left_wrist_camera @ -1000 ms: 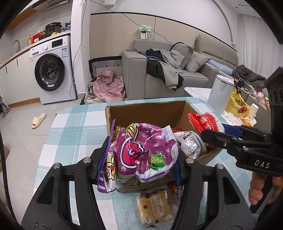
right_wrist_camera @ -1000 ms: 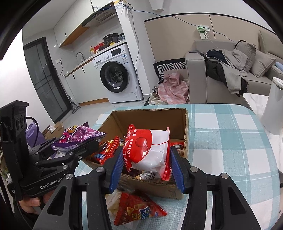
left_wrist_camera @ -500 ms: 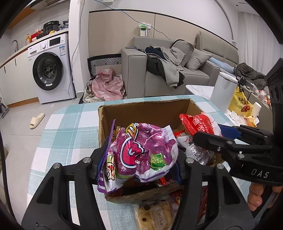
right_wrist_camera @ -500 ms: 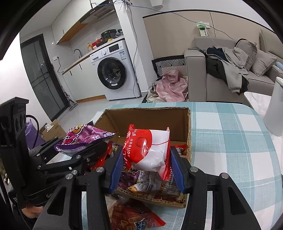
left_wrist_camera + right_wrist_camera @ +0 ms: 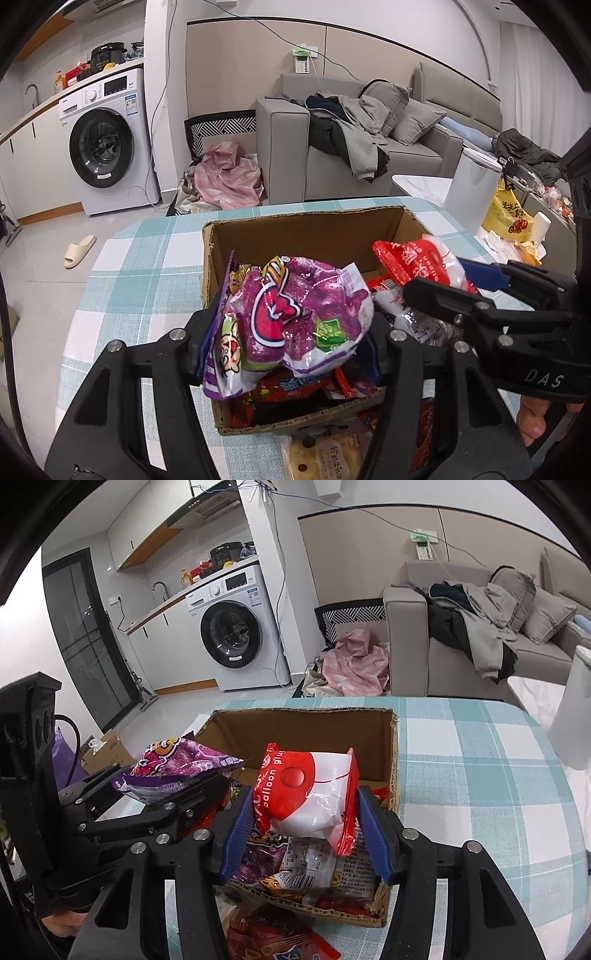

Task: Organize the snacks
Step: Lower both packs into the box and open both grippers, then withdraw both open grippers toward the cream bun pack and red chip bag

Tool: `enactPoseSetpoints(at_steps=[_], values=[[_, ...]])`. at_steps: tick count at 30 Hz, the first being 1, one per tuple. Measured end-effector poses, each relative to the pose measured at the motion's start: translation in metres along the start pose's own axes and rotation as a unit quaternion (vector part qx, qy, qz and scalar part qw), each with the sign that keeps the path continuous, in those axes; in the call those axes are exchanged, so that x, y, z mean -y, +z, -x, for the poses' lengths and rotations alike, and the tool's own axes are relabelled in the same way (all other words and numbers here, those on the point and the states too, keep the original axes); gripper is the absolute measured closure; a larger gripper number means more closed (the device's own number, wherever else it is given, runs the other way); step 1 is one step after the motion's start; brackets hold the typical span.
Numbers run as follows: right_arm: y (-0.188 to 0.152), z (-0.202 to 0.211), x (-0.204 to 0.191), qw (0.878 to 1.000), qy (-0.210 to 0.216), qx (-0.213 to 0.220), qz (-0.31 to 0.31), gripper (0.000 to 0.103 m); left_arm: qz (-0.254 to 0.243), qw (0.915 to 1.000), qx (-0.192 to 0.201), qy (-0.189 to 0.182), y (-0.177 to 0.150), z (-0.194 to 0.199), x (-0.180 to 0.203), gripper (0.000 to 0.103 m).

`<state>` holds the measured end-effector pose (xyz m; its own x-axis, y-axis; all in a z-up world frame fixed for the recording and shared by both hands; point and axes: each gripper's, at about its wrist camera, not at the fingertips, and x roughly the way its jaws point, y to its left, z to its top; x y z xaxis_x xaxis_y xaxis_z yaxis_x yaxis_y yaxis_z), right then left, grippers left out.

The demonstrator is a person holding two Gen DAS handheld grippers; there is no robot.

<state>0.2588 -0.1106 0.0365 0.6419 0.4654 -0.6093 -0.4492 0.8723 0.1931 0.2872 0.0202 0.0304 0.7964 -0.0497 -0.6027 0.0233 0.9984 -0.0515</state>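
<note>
Over the box, left jaws: the left gripper (image 5: 291,332) has a purple snack bag (image 5: 295,317) between its jaws, which are opening; the pads are still on the crumpled bag, and it hangs above the near part of the cardboard box (image 5: 306,229), so it can drop straight in.
Over the box, right jaws: the right gripper (image 5: 306,823) has a red-and-white snack bag (image 5: 310,797) between its blue pads (image 5: 238,827); these jaws are opening too, with the bag still pinched upright above packets already in the box.
Why both are held there: my reading is that each bag was carried over the open top so that letting go is enough to store it.
Box: it stands on the checked table (image 5: 480,775), near its front edge, open side up; its far half looks empty, its near half is piled with packets.
Left outside: a biscuit pack (image 5: 328,454) and a red snack packet (image 5: 280,941) lie on the table against the box's near wall, likely next to go in.
Risk: the near half is crowded, so a released bag could slide off the pile over the wall.
</note>
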Motion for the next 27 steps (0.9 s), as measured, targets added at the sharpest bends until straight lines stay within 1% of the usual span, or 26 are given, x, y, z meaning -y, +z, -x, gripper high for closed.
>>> enactPoseSetpoints(at_steps=[4,6,8,9,11,12,13,17,18,19,21,27], values=[[-0.003,0.008,0.001,1.000,-0.001,0.005,0.003,0.040,-0.014,0.9999,0.001,0.002,-0.002,0.005,0.003,0.045],[-0.005,0.012,0.003,1.000,-0.005,0.008,0.003,0.039,-0.018,0.9998,-0.002,0.002,-0.002,0.009,0.007,0.044],[-0.006,0.016,0.005,1.000,-0.001,0.011,0.001,0.038,-0.023,0.9997,-0.005,0.003,-0.004,0.012,0.009,0.042],[-0.007,0.019,0.007,1.000,-0.001,0.012,-0.002,0.035,-0.026,0.9997,-0.004,0.003,-0.005,0.015,0.010,0.039],[-0.009,0.027,0.008,1.000,-0.004,0.020,-0.006,0.022,-0.031,0.9995,0.002,0.008,-0.006,0.023,0.012,0.030],[-0.011,0.031,0.010,1.000,-0.002,0.024,-0.009,0.019,-0.030,0.9995,0.006,0.010,-0.007,0.026,0.012,0.023],[-0.012,0.034,0.012,1.000,0.000,0.026,-0.012,0.016,-0.027,0.9995,0.012,0.008,-0.007,0.031,0.011,0.019],[-0.017,0.044,0.018,0.999,0.001,0.028,-0.024,0.006,-0.016,0.9998,0.010,-0.007,-0.008,0.043,0.008,0.015],[-0.018,0.045,0.019,0.999,0.001,0.029,-0.027,0.005,-0.014,0.9998,0.011,-0.008,-0.008,0.046,0.008,0.013],[-0.019,0.046,0.020,0.999,0.001,0.029,-0.030,0.003,-0.012,0.9998,0.014,-0.007,-0.009,0.050,0.006,0.008],[-0.021,0.048,0.022,0.999,0.001,0.025,-0.033,0.002,-0.005,0.9998,0.020,0.000,-0.010,0.058,0.004,0.001],[-0.031,0.055,0.020,0.999,0.004,0.019,-0.034,0.001,0.001,0.9996,0.027,0.003,-0.020,0.079,-0.003,0.001]])
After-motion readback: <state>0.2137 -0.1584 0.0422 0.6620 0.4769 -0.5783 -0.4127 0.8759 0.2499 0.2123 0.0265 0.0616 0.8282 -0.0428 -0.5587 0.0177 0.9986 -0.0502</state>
